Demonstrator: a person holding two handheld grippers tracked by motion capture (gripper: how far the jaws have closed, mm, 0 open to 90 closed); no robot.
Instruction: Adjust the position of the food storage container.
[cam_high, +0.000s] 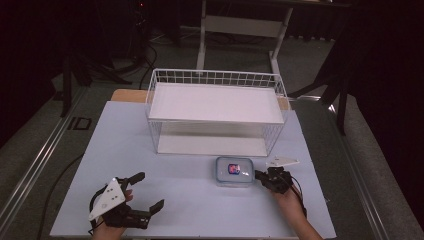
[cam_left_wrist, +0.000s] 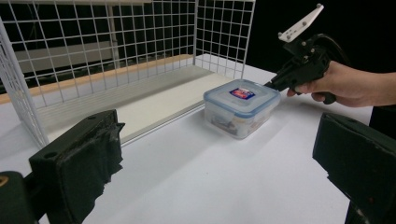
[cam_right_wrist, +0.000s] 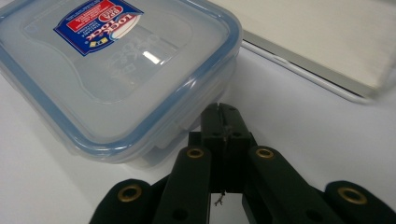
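A clear plastic box (cam_high: 234, 171) with a blue-rimmed lid and a red-and-blue label lies on the white table, in front of the wire basket. My right gripper (cam_high: 259, 175) is at the box's right side, jaws shut. In the right gripper view its tips (cam_right_wrist: 222, 109) press against the box (cam_right_wrist: 116, 70) just under the lid rim, beside a latch flap; whether they pinch anything I cannot tell. The left gripper view shows the box (cam_left_wrist: 240, 106) with the right gripper (cam_left_wrist: 271, 85) touching it. My left gripper (cam_high: 150, 190) rests near the front left, jaws wide open, nothing between them (cam_left_wrist: 217, 163).
A white wire basket (cam_high: 215, 77) with a white board across it stands at the back middle of the table (cam_high: 190, 205), its open side toward me. Its mesh wall (cam_left_wrist: 224, 32) rises just behind the box. Dark floor and a desk frame (cam_high: 202, 40) lie beyond.
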